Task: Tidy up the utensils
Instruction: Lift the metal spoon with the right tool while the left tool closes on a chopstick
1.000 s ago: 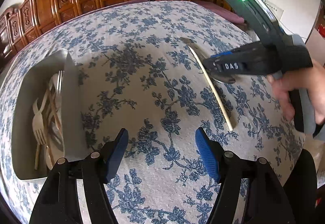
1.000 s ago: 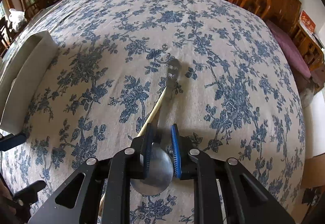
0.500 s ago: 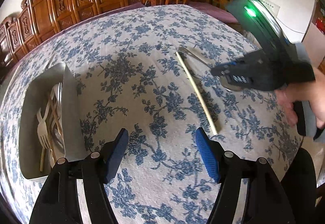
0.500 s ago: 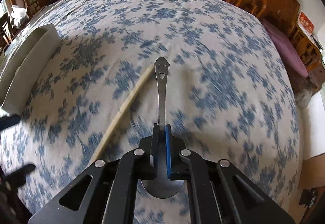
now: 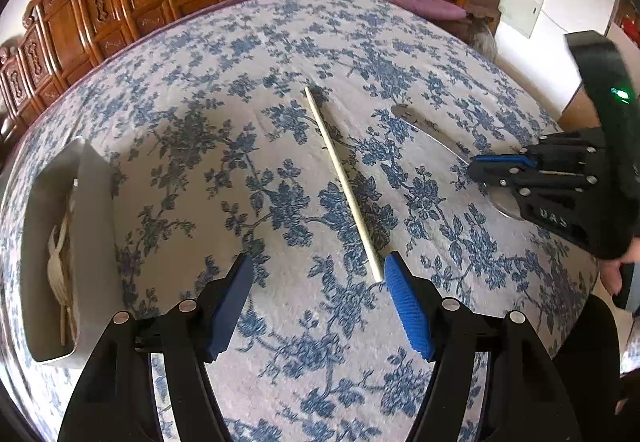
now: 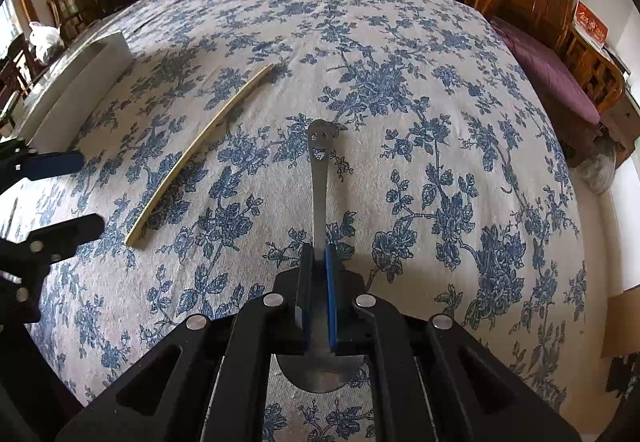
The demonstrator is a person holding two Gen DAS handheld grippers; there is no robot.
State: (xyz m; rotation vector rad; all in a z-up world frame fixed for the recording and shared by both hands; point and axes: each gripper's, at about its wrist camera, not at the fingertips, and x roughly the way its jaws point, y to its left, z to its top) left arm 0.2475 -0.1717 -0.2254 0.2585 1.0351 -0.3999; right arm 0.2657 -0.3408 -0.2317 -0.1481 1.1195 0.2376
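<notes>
My right gripper point(image 6: 319, 262) is shut on a metal spoon point(image 6: 320, 177) with a smiley-face handle end, held above the tablecloth, handle pointing forward; it also shows in the left wrist view point(image 5: 484, 166) with the spoon point(image 5: 424, 129). A single pale chopstick point(image 5: 342, 181) lies on the cloth, its near end close to my left gripper's right finger; it also shows in the right wrist view point(image 6: 200, 145). My left gripper point(image 5: 318, 290) is open and empty. A white utensil box point(image 5: 52, 242) at the left holds pale forks and sticks.
The table wears a blue floral cloth point(image 5: 240, 89). Carved wooden chairs point(image 5: 120, 1) ring its far edge. The white box also shows at the left of the right wrist view point(image 6: 76, 81). A purple cushion point(image 6: 548, 69) lies on a bench to the right.
My right gripper closed on the spoon and lifted it off the cloth, away from the chopstick. My left gripper moved toward the chopstick's near end, still open.
</notes>
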